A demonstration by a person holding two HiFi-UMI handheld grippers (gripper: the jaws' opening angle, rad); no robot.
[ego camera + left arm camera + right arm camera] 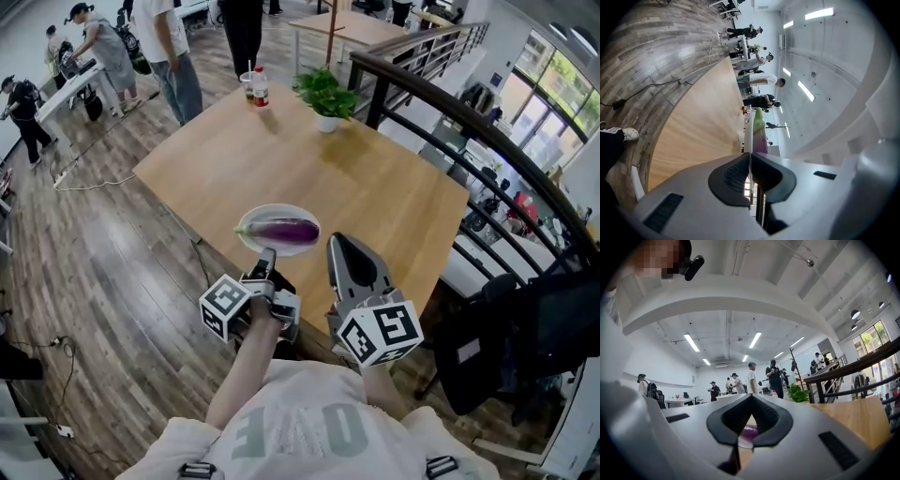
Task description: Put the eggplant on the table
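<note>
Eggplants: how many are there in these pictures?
1. The eggplant lies on a white plate, which the left gripper pinches by its rim, held up by the near edge of the wooden table. No other one shows.

Daylight comes through the windows (561,82) at the head view's right, and ceiling strip lights (692,342) glow overhead, so the room is bright and even; the table (375,197) has a soft sheen, and the plant (326,94) throws a faint shadow beside itself; the floor (651,51) shines in pale streaks; both gripper views bulge strongly and darken to black at the corners; the plate (748,136), pinched edge-on by the left gripper (750,153), looks soft so near the lens.
</note>
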